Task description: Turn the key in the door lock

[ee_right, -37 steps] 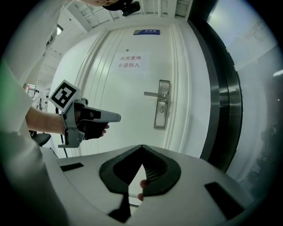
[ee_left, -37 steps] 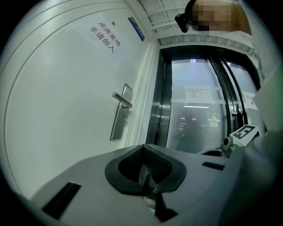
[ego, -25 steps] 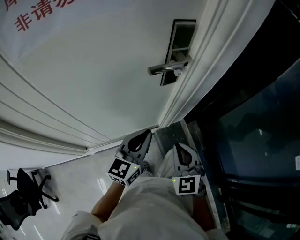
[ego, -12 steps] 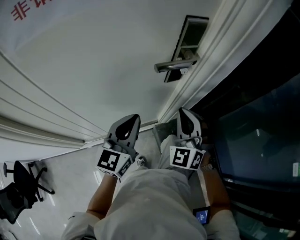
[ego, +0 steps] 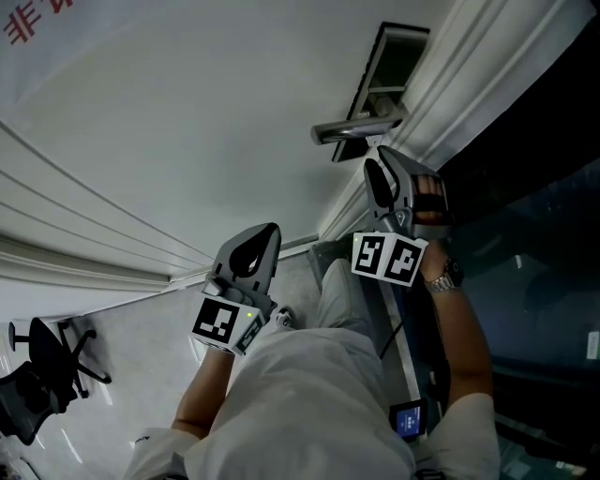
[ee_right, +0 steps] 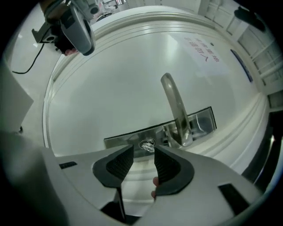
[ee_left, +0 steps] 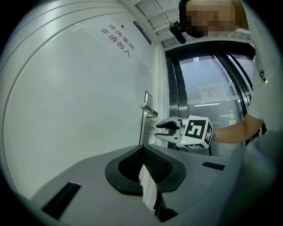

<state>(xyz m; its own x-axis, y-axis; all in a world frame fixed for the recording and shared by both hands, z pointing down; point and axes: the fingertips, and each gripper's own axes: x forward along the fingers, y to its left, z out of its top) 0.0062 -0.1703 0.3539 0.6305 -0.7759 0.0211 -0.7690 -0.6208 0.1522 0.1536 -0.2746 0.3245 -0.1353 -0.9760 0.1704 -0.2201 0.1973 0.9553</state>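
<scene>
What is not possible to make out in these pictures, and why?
- Key: its turn is unreadable; tiny and blurred in the right gripper view, barely showing under the handle in the head view.
- Red lettering: cut by the top edge in the head view, too small in the left gripper view.
- Office chair: cut by the head view's left edge.

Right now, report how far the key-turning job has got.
Done: the right gripper is lined up on the key in the lock plate near the handle. In hand: its jaws have just been opening, with nothing between them yet. Remaining: close on the key and turn it.
</scene>
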